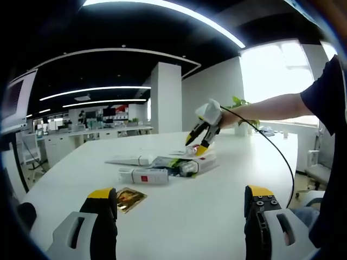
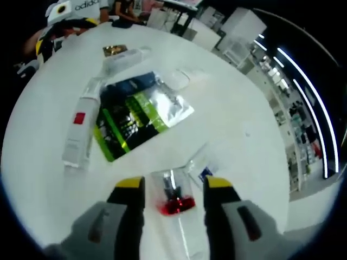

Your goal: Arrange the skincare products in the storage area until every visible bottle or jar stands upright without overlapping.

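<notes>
Left gripper [image 1: 180,201]: you hold it released above the white table [image 1: 217,216].
Right gripper [image 2: 169,187]: your spread jaws straddle the red-capped clear bottle [image 2: 173,195], not clenched.

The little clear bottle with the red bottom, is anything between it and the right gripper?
Nothing visible is. In the right gripper view the clear bottle lies on the white table right between the right gripper's open jaws, with no object blocking it.

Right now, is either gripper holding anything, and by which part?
Nothing is held. The right gripper hangs open astride a clear red-capped bottle lying on the table; the left gripper is open above bare table.
</notes>
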Available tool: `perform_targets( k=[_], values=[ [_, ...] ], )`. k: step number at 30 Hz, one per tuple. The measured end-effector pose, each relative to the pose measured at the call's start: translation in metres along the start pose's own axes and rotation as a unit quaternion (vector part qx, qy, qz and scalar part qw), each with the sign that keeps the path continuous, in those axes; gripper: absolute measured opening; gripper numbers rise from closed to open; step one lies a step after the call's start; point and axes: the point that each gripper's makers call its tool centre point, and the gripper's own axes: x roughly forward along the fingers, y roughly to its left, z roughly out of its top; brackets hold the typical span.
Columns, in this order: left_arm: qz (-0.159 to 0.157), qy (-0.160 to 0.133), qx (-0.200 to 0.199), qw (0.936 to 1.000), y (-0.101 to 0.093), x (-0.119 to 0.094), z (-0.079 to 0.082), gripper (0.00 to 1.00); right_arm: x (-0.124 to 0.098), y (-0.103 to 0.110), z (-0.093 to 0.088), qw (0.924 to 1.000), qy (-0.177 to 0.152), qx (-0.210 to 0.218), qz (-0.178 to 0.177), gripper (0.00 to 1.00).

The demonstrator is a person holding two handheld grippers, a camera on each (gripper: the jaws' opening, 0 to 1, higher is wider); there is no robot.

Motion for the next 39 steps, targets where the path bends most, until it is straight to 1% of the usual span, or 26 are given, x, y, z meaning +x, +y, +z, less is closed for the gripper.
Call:
perform_targets(
  k=[2, 6, 13, 16, 22, 28, 33, 39],
  values=[
    [-0.001, -0.001, -0.001, 1.0, 0.0, 0.0, 0.0, 1.0, 0.001, 0.0, 0.0, 1.0, 0.001, 0.001, 0.006, 0.43],
    [-0.002, 0.0, 0.0, 1.0, 0.0, 0.0, 0.001, 1.0, 0.001, 0.002, 0.0, 0.9999, 0.006, -0.006, 0.013, 0.39],
    [-0.005, 0.001, 0.001, 1.0, 0.001, 0.003, 0.001, 1.0, 0.004, 0.001, 0.002, 0.9995, 0.01, -0.015, 0.024, 0.39],
    [-0.004, -0.001, 0.0, 1.0, 0.002, 0.003, 0.002, 1.0, 0.007, -0.001, 0.001, 0.9992, 0.017, -0.017, 0.031, 0.39],
    [-0.005, 0.001, -0.003, 1.0, 0.003, 0.004, 0.0, 1.0, 0.009, -0.004, -0.002, 0.9989, 0.025, -0.023, 0.033, 0.39],
    [-0.003, 0.0, -0.007, 1.0, 0.005, 0.002, -0.001, 1.0, 0.01, -0.003, -0.002, 0.9985, 0.027, -0.028, 0.04, 0.38],
    [-0.004, -0.002, -0.007, 1.0, 0.005, 0.0, -0.001, 1.0, 0.011, 0.0, -0.003, 0.9977, 0.032, -0.027, 0.052, 0.35],
    [-0.005, -0.001, -0.009, 0.9999, 0.003, -0.001, -0.004, 1.0, 0.012, 0.002, -0.001, 0.9972, 0.038, -0.028, 0.059, 0.34]
  ],
)
